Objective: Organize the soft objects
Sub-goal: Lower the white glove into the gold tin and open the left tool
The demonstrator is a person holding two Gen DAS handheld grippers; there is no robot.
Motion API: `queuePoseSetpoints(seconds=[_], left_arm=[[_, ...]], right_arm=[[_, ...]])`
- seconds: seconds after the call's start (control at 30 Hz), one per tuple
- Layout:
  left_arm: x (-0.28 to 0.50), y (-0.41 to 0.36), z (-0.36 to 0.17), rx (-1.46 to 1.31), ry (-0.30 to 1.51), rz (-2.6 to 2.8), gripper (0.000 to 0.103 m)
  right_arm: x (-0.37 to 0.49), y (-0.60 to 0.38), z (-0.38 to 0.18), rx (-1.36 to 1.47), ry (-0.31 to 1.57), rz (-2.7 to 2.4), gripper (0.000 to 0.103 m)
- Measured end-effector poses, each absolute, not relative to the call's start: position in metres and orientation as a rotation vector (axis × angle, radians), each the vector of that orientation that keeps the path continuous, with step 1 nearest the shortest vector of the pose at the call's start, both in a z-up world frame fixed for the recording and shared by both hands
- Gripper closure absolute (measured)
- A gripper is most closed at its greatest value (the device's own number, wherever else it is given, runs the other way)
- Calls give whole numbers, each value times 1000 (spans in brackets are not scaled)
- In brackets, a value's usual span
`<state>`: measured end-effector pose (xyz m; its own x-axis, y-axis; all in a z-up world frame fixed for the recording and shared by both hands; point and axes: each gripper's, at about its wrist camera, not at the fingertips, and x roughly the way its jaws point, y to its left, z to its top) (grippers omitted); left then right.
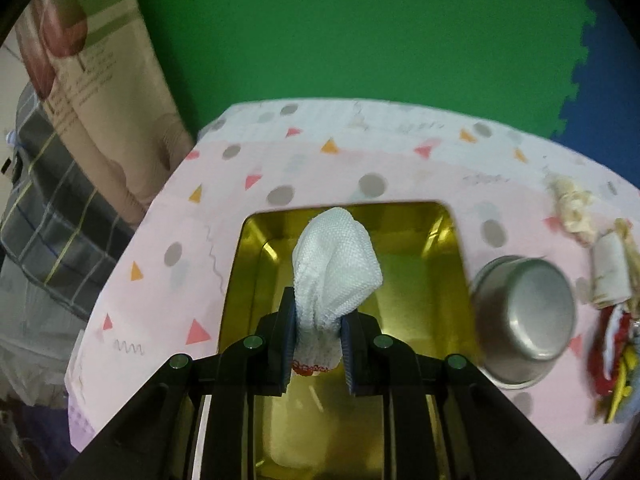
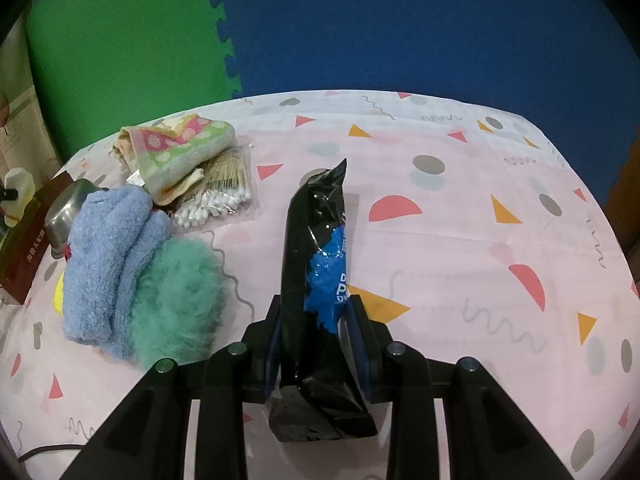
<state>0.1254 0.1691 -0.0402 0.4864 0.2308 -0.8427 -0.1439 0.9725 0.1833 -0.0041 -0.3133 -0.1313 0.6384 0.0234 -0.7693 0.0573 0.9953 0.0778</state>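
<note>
Left gripper (image 1: 318, 326) clamped white cloth (image 1: 336, 256) above gold tin (image 1: 452, 248), likely for stowing; right gripper (image 2: 314, 334) gripped black packet (image 2: 316, 264).

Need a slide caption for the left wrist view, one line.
Left hand-held gripper holds a white knitted cloth above an empty gold tin, steel bowl alongside.

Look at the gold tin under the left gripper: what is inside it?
The gold tin shows a bare shiny floor. The white cloth, pinched in the left gripper, hangs over it and hides the middle; nothing else shows inside.
</note>
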Motion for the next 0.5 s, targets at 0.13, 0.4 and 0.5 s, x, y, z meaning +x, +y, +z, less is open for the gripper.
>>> queuePoseSetpoints(seconds=[0.13, 0.4, 0.5], left_arm=[[127, 182, -57, 84, 1070, 239, 85], [131, 198, -74, 75, 1093, 257, 85], [130, 198, -76, 98, 1080, 266, 80]], right_arm=[[-4, -313, -131, 94, 879, -21, 73], [-4, -311, -131, 75, 883, -30, 72], [-3, -310, -131, 67, 884, -33, 72]])
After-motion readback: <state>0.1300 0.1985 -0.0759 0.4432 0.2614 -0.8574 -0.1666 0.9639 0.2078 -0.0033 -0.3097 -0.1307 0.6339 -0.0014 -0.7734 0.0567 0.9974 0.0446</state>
